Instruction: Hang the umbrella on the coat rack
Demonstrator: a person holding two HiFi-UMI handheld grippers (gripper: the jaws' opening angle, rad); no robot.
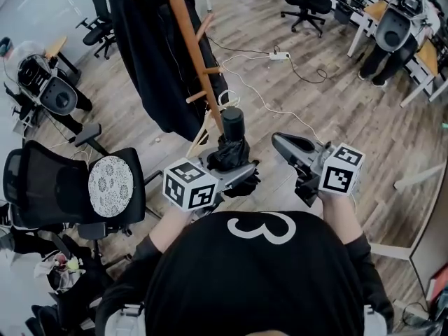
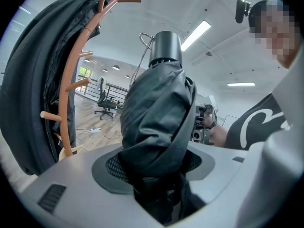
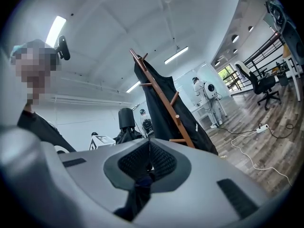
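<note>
A folded black umbrella (image 1: 229, 149) stands upright, its cylindrical handle on top, with my left gripper (image 1: 234, 170) shut on its fabric body. The left gripper view shows the umbrella (image 2: 156, 118) filling the middle between the jaws of the left gripper (image 2: 154, 165), a thin loop at the handle. The wooden coat rack (image 1: 190, 37) stands just beyond it to the upper left and carries a black coat (image 1: 150, 54). My right gripper (image 1: 280, 142) is shut, to the right of the umbrella and apart from it. In the right gripper view, the right gripper (image 3: 148, 158) faces the umbrella (image 3: 124, 127) and the coat rack (image 3: 161, 96).
A black mesh office chair with a round white cushion (image 1: 110, 185) stands close on the left. A white power strip (image 1: 280, 56) and its cable lie on the wood floor behind the rack. Desks and an office chair (image 1: 308, 4) are at the back right.
</note>
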